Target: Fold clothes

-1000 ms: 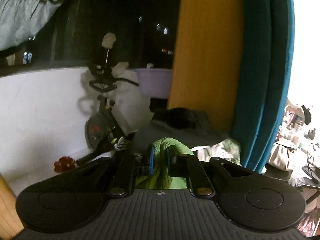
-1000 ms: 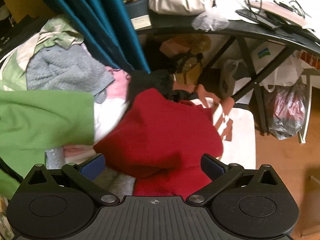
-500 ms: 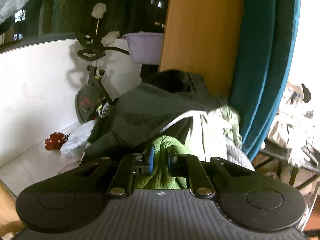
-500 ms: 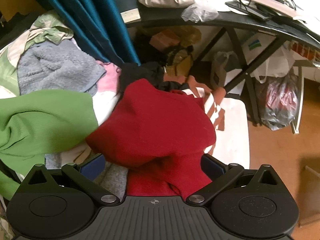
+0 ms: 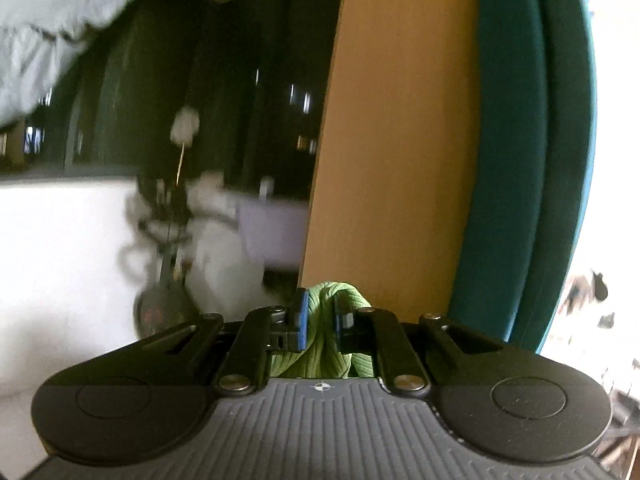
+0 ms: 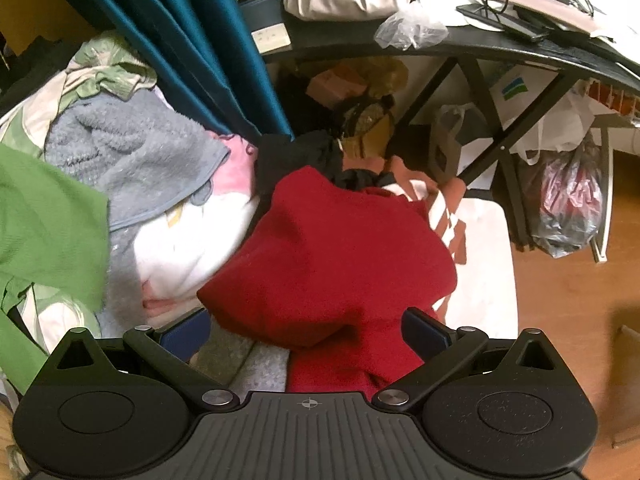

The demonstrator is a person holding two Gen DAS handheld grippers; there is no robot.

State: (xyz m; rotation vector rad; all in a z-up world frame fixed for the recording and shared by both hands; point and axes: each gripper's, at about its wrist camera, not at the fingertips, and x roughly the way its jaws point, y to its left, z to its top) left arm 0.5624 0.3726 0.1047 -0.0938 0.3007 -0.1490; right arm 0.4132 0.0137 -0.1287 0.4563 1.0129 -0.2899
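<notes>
Left gripper fingers clamped on a bunched fold of the green ribbed garment, bottom center, raised before a wooden panel, teal curtain at right, dark window upper left. Right gripper fingers spread apart over the red garment atop the clothes pile; cluttered desk upper right, wood floor right.

Teal curtain beside black desk; plastic bags underneath; exercise bike blurred.
</notes>
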